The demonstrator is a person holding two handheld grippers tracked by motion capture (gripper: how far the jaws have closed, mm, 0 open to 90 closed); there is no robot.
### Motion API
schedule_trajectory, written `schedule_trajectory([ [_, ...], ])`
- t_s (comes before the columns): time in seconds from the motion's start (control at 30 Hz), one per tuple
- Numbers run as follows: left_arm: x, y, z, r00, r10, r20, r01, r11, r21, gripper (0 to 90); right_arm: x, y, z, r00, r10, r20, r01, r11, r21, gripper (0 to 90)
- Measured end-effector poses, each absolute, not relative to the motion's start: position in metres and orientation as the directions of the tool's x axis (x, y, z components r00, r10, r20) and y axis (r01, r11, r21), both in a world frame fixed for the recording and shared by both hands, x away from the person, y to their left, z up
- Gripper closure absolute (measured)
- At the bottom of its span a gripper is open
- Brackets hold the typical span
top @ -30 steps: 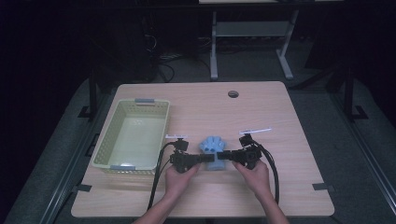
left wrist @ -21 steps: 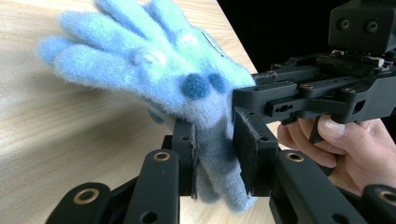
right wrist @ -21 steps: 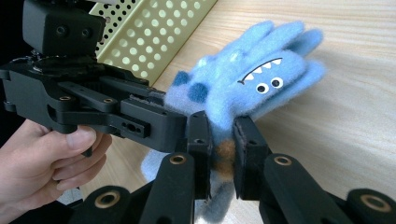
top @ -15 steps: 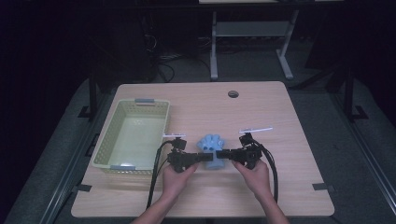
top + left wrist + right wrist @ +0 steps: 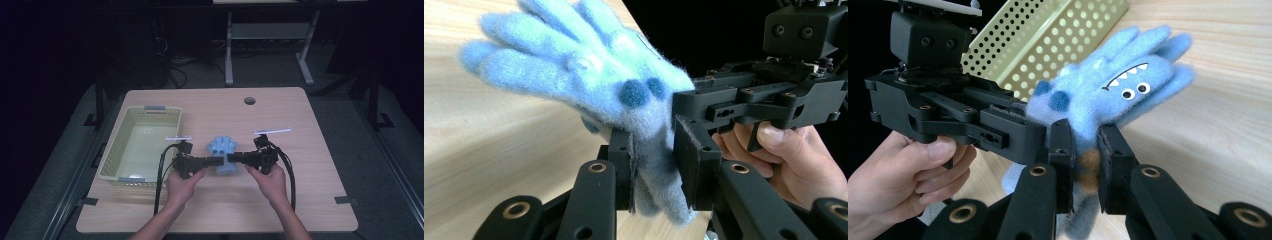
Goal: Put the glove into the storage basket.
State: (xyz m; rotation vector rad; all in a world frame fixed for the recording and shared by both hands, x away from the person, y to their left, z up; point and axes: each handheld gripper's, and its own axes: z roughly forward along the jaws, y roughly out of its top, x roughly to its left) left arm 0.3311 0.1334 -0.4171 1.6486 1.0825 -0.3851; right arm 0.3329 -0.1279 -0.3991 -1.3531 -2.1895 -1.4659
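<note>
A fuzzy blue monster glove (image 5: 222, 149) with a toothy face (image 5: 1128, 87) hangs just above the wooden table (image 5: 300, 200) between both grippers. My left gripper (image 5: 218, 161) reaches in from the left, shut on the glove's cuff (image 5: 656, 165). From the right, my right gripper (image 5: 231, 159) is shut on the same cuff (image 5: 1087, 160). The glove's fingers (image 5: 519, 65) fan up and away from the jaws. A hand holds each gripper.
A pale green perforated basket (image 5: 112, 155) stands at the table's left, its wall (image 5: 1048, 40) close behind the left gripper. A round cable hole (image 5: 249, 100) lies near the far edge. Black cables trail off the near edge.
The glove and both grippers have stayed in nearly the same place. The hands shifted only slightly.
</note>
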Motion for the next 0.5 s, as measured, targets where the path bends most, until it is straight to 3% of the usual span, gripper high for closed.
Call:
schedule_trajectory([
  [0.5,0.336,0.152,-0.397,0.548,0.456,-0.701,0.792,-0.013,0.611,70.4,0.341,-0.11,-0.379,-0.593,0.562,0.577,0.746,0.113,0.656,79.1],
])
